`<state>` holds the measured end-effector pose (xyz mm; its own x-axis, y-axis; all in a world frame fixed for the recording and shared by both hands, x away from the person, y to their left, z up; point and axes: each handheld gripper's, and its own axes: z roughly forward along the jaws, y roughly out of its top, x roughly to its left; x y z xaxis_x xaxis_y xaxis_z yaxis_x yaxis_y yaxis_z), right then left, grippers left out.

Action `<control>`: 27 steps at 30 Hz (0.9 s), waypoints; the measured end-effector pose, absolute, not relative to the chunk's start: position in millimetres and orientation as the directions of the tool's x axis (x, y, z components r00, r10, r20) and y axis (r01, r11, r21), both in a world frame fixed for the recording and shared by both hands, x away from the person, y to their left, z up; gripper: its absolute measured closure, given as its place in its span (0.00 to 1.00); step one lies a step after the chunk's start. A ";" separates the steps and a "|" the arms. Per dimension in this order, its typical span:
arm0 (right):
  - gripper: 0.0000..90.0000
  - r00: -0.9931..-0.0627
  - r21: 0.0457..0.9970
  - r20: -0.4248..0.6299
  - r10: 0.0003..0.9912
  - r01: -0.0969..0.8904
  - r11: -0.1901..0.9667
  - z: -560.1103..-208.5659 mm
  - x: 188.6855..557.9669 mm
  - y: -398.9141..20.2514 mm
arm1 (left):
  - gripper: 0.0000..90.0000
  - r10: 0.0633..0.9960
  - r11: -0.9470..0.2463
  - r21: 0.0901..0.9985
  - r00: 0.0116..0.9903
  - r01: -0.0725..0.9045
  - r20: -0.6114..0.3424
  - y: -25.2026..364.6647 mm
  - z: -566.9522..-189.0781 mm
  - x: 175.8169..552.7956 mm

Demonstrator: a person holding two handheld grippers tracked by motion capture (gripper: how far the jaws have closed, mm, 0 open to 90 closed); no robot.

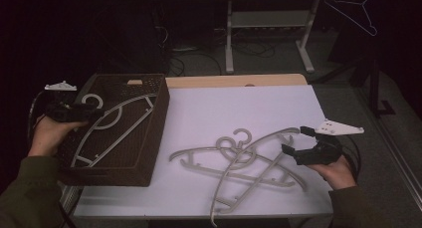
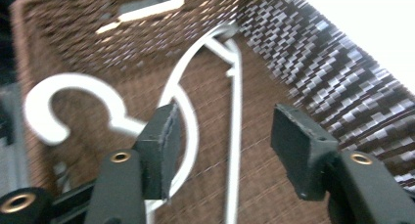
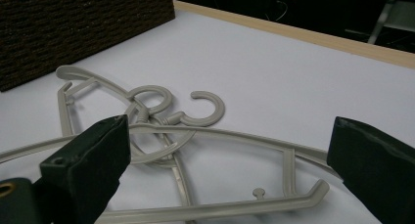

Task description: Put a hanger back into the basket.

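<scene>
Left fingers standing wide apart, gripping nothing — hovering inside the basket over a pale hanger lying on its woven floor, hook toward the near-left corner. Left gripper sitting over the basket's left edge, hand behind it. Right fingers also spread wide, empty — straddling the arm of the top hanger, touching or not unclear. Right gripper hovering at the right end of two crossed hangers lying on the white counter, just right of the basket.
</scene>
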<state>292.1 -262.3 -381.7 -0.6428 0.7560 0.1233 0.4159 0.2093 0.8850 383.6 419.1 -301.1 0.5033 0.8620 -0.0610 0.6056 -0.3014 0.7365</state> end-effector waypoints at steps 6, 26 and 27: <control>0.02 -0.646 0.885 0.119 0.754 0.413 0.213 -381.4 292.7 -262.3 | 0.36 0.826 -0.290 0.767 0.555 0.572 -0.102 388.8 -290.5 382.2; 0.03 -0.650 0.883 0.125 0.749 0.418 0.215 -381.3 293.0 -262.1 | 0.07 0.652 -0.323 0.836 0.745 0.444 -0.144 264.4 -280.5 371.4; 0.03 -0.650 0.883 0.123 0.749 0.416 0.216 -381.4 293.2 -262.5 | 0.07 0.641 -0.322 0.842 0.754 0.433 -0.143 258.6 -280.9 369.6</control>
<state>293.2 -262.5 -381.4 -0.6505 0.7495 0.1233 0.4161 0.2159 0.8833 369.6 258.6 -280.9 0.7543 0.6407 -0.1432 0.4331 -0.3217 0.8420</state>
